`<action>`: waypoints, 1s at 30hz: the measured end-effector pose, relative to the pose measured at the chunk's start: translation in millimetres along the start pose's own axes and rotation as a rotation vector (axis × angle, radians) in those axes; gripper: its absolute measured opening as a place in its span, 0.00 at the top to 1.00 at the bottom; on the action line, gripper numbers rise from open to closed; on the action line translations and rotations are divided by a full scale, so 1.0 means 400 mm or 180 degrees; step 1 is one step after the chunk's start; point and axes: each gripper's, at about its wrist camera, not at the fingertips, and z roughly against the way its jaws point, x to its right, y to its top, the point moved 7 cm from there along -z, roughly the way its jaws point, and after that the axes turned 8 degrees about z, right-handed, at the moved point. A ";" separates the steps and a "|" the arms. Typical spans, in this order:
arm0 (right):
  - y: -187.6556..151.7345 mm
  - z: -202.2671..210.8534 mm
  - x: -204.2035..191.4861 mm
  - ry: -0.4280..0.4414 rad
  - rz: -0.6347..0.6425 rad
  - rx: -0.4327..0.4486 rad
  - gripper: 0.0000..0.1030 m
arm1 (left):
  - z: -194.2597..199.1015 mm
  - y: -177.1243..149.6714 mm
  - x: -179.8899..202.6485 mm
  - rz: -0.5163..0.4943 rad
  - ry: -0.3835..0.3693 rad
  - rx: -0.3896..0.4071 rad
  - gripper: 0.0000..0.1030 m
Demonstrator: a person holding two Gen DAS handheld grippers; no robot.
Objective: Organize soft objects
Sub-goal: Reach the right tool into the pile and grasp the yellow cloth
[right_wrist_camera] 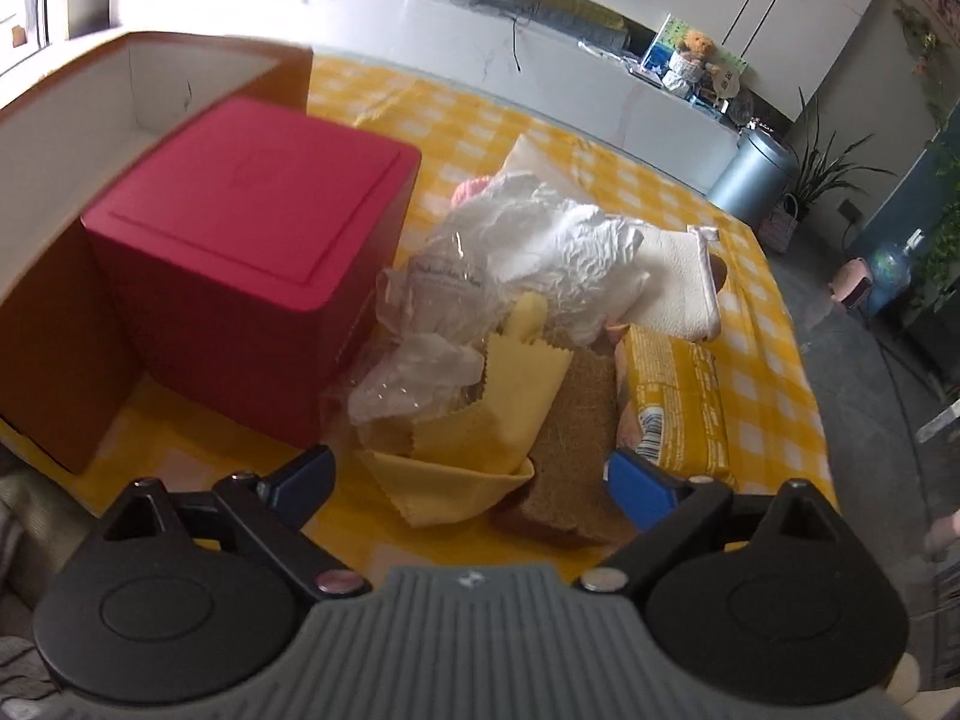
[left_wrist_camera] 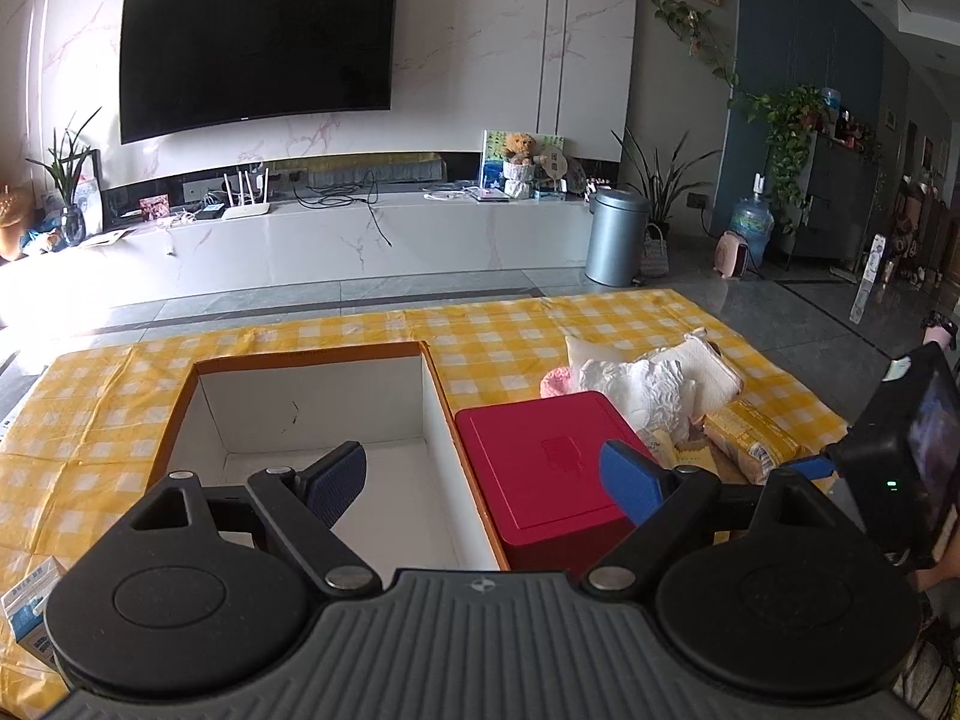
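Note:
An open orange cardboard box point(left_wrist_camera: 312, 354) with a white, bare inside stands on the yellow checked tablecloth point(left_wrist_camera: 480, 324); a red box point(left_wrist_camera: 552, 456) sits against its right wall. My left gripper point(left_wrist_camera: 486, 483) hovers open over both, nothing between its fingers. Right of the red box point(right_wrist_camera: 240, 252) lies a pile of soft things: crumpled white plastic bag point(right_wrist_camera: 540, 240), white cloth pouch point(right_wrist_camera: 678, 276), yellow cloths point(right_wrist_camera: 504, 408), brown scrub pad point(right_wrist_camera: 576, 444), yellow packet point(right_wrist_camera: 678, 402), something pink point(right_wrist_camera: 471, 189). My right gripper point(right_wrist_camera: 474, 480) is open, low over the yellow cloths.
The right gripper's black camera body point(left_wrist_camera: 900, 450) shows at the left wrist view's right edge. A small carton point(left_wrist_camera: 30, 606) sits at the table's near left. Beyond the table are a TV console point(left_wrist_camera: 360, 234), a metal bin point(left_wrist_camera: 615, 237) and plants point(left_wrist_camera: 786, 138).

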 end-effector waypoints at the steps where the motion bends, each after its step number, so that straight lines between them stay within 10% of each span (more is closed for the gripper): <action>1: -0.004 -0.018 -0.007 -0.0039 0.0095 -0.0100 0.07 | -0.008 -0.006 0.008 -0.0061 -0.0015 -0.0039 0.00; 7: -0.019 -0.075 -0.044 -0.0202 0.0511 -0.0372 0.35 | -0.027 -0.029 0.047 -0.0309 -0.0075 -0.0188 0.00; 12: -0.033 -0.078 -0.023 -0.0329 0.0380 -0.0436 0.99 | -0.037 -0.033 0.067 -0.0416 -0.0050 -0.0305 0.00; 30: -0.054 0.026 0.149 -0.0734 -0.1019 0.0323 1.00 | -0.215 -0.005 0.283 -0.0984 -0.0319 -0.1150 0.00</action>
